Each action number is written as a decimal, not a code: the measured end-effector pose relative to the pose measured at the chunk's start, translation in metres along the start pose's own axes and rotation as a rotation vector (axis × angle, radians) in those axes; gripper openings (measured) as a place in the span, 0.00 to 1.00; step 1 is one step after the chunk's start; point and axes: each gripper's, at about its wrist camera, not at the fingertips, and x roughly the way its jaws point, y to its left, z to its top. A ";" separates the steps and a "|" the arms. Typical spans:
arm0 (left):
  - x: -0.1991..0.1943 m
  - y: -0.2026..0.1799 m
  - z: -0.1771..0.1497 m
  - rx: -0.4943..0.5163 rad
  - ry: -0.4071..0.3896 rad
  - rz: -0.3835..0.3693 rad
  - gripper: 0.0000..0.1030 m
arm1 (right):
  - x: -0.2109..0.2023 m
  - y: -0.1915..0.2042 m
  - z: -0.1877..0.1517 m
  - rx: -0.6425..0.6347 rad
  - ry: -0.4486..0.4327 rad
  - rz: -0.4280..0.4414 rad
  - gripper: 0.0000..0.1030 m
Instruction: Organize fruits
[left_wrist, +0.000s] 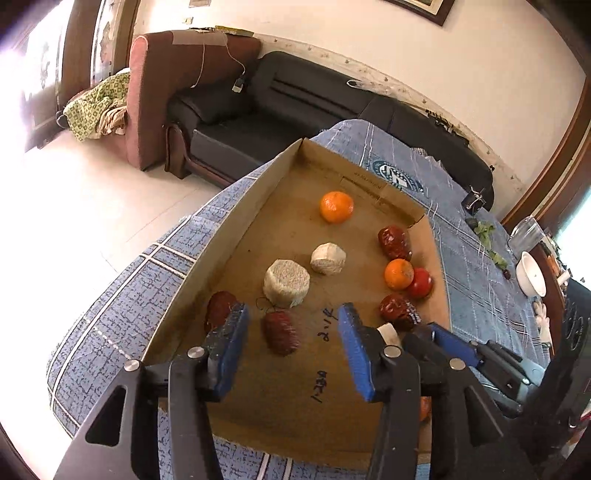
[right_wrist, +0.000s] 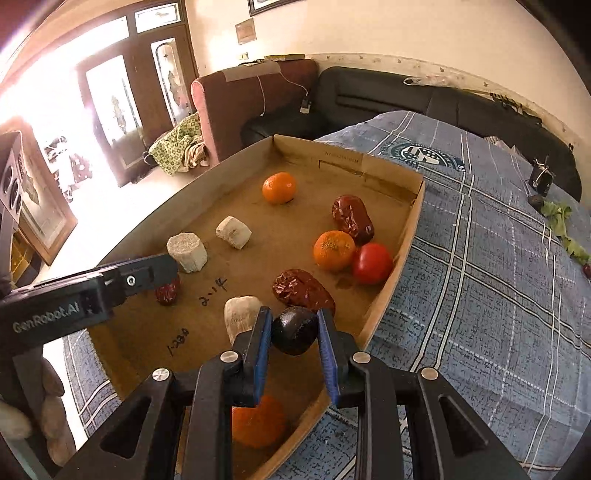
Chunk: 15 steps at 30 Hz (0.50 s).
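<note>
A shallow cardboard tray (left_wrist: 229, 210) lies on a blue plaid cloth. On its floor sit two oranges (left_wrist: 336, 206) (left_wrist: 398, 274), a tomato (left_wrist: 421, 282), wrinkled red dates (left_wrist: 394, 242) and pale cut chunks (left_wrist: 286, 282). My left gripper (left_wrist: 291, 309) hangs open over the near left part of the tray. A red date (left_wrist: 280, 332) lies on the cardboard between its fingers, clear of both pads. My right gripper (right_wrist: 294, 313) is shut on a dark, almost black fruit (right_wrist: 294, 332), held just above the tray's near right side. Under it lies a third orange (right_wrist: 258, 421).
The plaid cloth (right_wrist: 480, 258) covers a table that drops off to a white floor on the left. A white bowl (left_wrist: 532, 273), a glass jar (left_wrist: 524, 232) and green leaves (right_wrist: 557, 218) sit at the far right. A black sofa (left_wrist: 295, 103) stands behind.
</note>
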 end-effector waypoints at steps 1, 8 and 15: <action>-0.002 -0.001 0.000 -0.001 -0.002 -0.001 0.52 | -0.001 0.001 0.000 0.004 -0.001 0.006 0.29; -0.014 -0.012 -0.002 0.006 -0.017 -0.009 0.56 | -0.025 -0.009 -0.002 0.055 -0.040 0.039 0.44; -0.032 -0.045 -0.008 0.083 -0.086 0.054 0.63 | -0.071 -0.057 -0.019 0.221 -0.129 -0.014 0.58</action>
